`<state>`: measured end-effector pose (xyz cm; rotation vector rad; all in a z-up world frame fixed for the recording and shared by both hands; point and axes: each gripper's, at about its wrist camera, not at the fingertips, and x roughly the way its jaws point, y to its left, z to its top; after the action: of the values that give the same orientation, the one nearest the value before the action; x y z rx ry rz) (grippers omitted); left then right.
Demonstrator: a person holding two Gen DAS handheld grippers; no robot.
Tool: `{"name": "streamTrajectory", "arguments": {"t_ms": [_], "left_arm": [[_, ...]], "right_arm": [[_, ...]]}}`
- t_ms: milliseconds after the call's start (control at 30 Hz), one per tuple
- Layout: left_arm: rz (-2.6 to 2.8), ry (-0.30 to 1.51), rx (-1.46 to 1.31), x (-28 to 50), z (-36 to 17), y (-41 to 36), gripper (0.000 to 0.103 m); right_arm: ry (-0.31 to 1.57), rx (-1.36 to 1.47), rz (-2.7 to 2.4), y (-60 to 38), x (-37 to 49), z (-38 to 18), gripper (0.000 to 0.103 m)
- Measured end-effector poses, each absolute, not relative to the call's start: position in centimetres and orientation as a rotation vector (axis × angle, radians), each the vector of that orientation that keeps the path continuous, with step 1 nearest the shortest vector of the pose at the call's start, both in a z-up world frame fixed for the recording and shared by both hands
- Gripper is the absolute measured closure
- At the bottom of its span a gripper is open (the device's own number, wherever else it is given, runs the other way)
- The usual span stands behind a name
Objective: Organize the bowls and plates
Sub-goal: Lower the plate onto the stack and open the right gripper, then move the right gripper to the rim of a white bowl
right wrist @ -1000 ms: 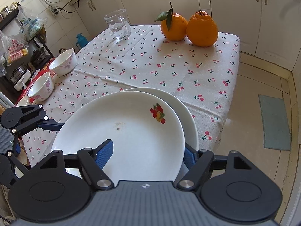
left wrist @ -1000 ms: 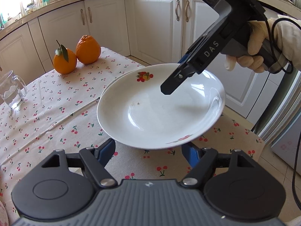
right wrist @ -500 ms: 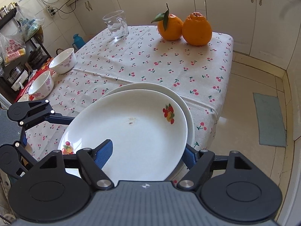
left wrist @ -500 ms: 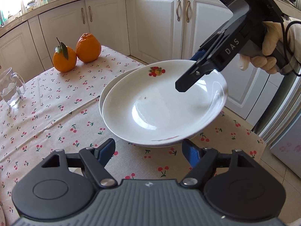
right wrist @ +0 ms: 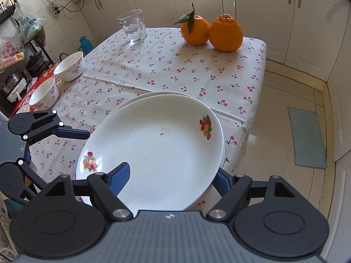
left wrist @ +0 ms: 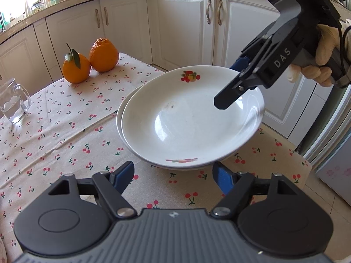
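A white plate with fruit prints [left wrist: 193, 118] [right wrist: 158, 151] lies on a second white plate [left wrist: 120, 118] [right wrist: 153, 94] near the table's corner. My right gripper [right wrist: 173, 178] [left wrist: 235, 85] straddles the top plate's rim, one finger above and one below; the jaws stand wide and I cannot tell if they pinch it. My left gripper [left wrist: 173, 175] [right wrist: 87, 134] is open and empty, just short of the plates' near rim. Two white floral bowls [right wrist: 71, 69] [right wrist: 45, 94] sit at the table's far side in the right wrist view.
Two oranges [left wrist: 91, 60] [right wrist: 211, 32] and a glass mug [left wrist: 13, 103] [right wrist: 132, 28] stand on the cherry-print tablecloth [left wrist: 54, 135]. White cabinets [left wrist: 179, 26] surround the table. The table edge drops to the floor [right wrist: 285, 100] beside the plates.
The right gripper has lowered the fruit-print plate onto the second plate. The left gripper stayed open below the near rim.
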<state>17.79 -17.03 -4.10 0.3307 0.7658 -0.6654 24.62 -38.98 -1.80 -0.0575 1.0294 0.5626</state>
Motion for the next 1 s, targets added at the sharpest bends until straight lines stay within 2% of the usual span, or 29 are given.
{"name": "streamTrajectory", "arguments": {"t_ms": [667, 767, 933, 1000], "left_arm": [[-0.677, 0.755, 0.326, 17.4, -4.2, -17.0, 0.023], [-0.681, 0.751, 0.328, 17.3, -4.2, -17.0, 0.019], [-0.689, 0.726, 0.318, 16.9, -3.8, -16.7, 0.013], [-0.698, 0.710, 0.311, 16.5, -3.5, -16.5, 0.010]], "right_arm": [[1.072, -0.125, 0.526, -38.3, 23.3, -2.0, 0.019], [1.078, -0.132, 0.524, -38.3, 23.1, -2.2, 0.019], [1.063, -0.136, 0.525, -38.0, 22.5, -1.9, 0.013], [1.044, -0.137, 0.528, -37.6, 22.2, -1.5, 0.006]]}}
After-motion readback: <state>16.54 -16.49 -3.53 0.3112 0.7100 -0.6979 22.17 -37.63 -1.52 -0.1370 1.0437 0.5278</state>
